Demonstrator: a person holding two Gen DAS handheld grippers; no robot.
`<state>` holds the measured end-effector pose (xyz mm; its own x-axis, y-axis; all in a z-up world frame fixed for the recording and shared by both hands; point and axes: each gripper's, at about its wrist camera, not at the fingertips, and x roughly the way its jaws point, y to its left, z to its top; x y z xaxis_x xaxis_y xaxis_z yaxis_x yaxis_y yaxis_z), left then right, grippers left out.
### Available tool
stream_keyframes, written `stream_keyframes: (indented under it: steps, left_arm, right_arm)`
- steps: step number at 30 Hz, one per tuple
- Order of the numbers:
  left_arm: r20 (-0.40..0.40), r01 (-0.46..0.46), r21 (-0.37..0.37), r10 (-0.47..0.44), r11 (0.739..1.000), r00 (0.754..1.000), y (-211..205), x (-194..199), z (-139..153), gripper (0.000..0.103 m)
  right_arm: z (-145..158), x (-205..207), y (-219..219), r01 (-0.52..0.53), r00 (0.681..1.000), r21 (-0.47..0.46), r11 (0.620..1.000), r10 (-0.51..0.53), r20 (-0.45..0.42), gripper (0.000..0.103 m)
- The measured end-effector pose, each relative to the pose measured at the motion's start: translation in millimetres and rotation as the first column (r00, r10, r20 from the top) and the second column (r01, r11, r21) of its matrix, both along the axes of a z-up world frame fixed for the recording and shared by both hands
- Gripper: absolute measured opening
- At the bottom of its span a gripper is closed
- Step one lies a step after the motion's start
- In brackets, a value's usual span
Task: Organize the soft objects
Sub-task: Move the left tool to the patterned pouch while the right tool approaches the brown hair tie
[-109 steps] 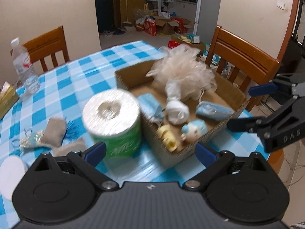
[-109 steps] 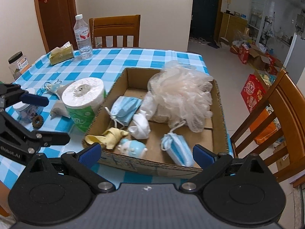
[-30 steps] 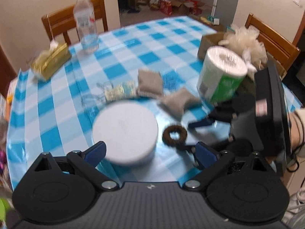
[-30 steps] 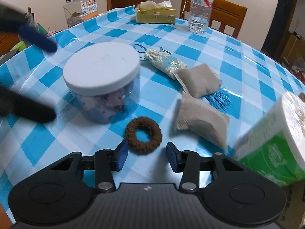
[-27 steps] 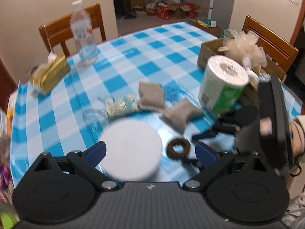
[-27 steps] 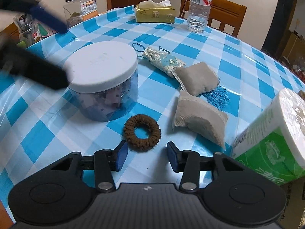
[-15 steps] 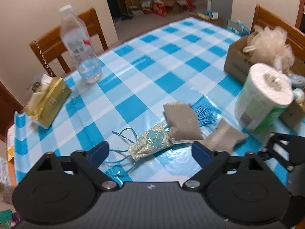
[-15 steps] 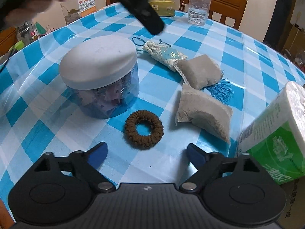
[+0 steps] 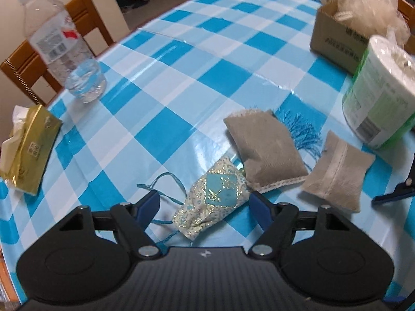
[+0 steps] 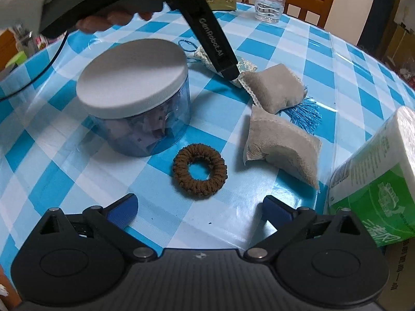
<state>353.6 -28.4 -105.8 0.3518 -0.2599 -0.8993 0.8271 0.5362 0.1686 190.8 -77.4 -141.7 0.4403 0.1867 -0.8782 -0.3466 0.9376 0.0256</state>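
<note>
Your left claw (image 9: 205, 203) has just been closing, pads astride the patterned sachet (image 9: 215, 191) but not yet pressing it; your right claw (image 10: 199, 207) gapes empty, scrunchie (image 10: 199, 173) at twelve o'clock.

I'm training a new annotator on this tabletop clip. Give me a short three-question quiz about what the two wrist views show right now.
1. True or false: the brown hair tie lies flat on the checked tablecloth, ahead of the open right gripper, touching neither finger.
2. Which item sits between the fingers of the left gripper?
A. the patterned sachet
B. the water bottle
C. the tissue pack
3. Fill in: the lidded jar has a ____ lid.

Key: 1 true; 2 A; 3 white.
</note>
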Motion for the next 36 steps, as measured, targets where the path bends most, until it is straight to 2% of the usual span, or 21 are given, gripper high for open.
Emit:
stream_keyframes:
  steps: [4, 9, 19, 22, 26, 29, 32, 34, 36]
  left_arm:
    - [0.010, 0.016, 0.026, -0.017, 1.000, 1.000, -0.6, 6.4, -5.9, 0.076]
    - [0.040, -0.028, -0.002, 0.028, 1.000, 0.999, 0.5, 18.5, -7.3, 0.077]
    - [0.065, 0.047, -0.020, -0.045, 0.999, 0.997, -7.4, 17.8, 0.6, 0.076]
    - [0.059, 0.056, -0.075, -0.052, 0.996, 0.997, -4.8, 20.1, 9.0, 0.076]
    - [0.017, 0.036, -0.112, -0.034, 0.993, 0.999, -8.7, 32.7, 3.9, 0.076]
    - [-0.069, 0.000, -0.143, -0.010, 0.990, 0.998, -8.2, 44.2, -4.0, 0.071]
    - [-0.143, -0.017, -0.162, -0.006, 0.987, 0.990, -0.8, 44.5, -5.9, 0.071]
    - [-0.173, 0.008, -0.155, -0.035, 0.988, 0.984, 3.3, 38.2, -6.2, 0.071]
    - [-0.160, 0.058, -0.120, -0.077, 0.991, 0.984, 5.0, 27.8, -6.8, 0.071]
  right_arm:
    - [-0.9, -0.1, 3.6, 0.006, 1.000, -0.023, 1.000, -0.006, -0.004, 0.103]
    - [-0.6, 1.4, 4.1, -0.002, 1.000, -0.029, 1.000, 0.001, -0.018, 0.103]
    - [-0.8, -3.7, 4.5, -0.004, 1.000, -0.024, 1.000, 0.004, 0.002, 0.103]
    - [-0.2, -4.0, 4.4, -0.004, 1.000, -0.026, 1.000, 0.004, -0.001, 0.103]
    - [-0.6, -4.4, 3.9, -0.003, 1.000, -0.024, 1.000, 0.003, 0.004, 0.103]
    - [-0.5, -3.9, 4.2, -0.003, 1.000, -0.026, 1.000, 0.003, 0.000, 0.103]
    - [-0.3, -2.9, 4.2, -0.002, 1.000, -0.027, 1.000, 0.002, -0.004, 0.103]
    - [-0.4, -2.5, 4.3, -0.001, 1.000, -0.027, 1.000, 0.001, -0.004, 0.103]
    - [-0.3, -2.6, 4.3, -0.001, 1.000, -0.027, 1.000, 0.001, -0.004, 0.103]
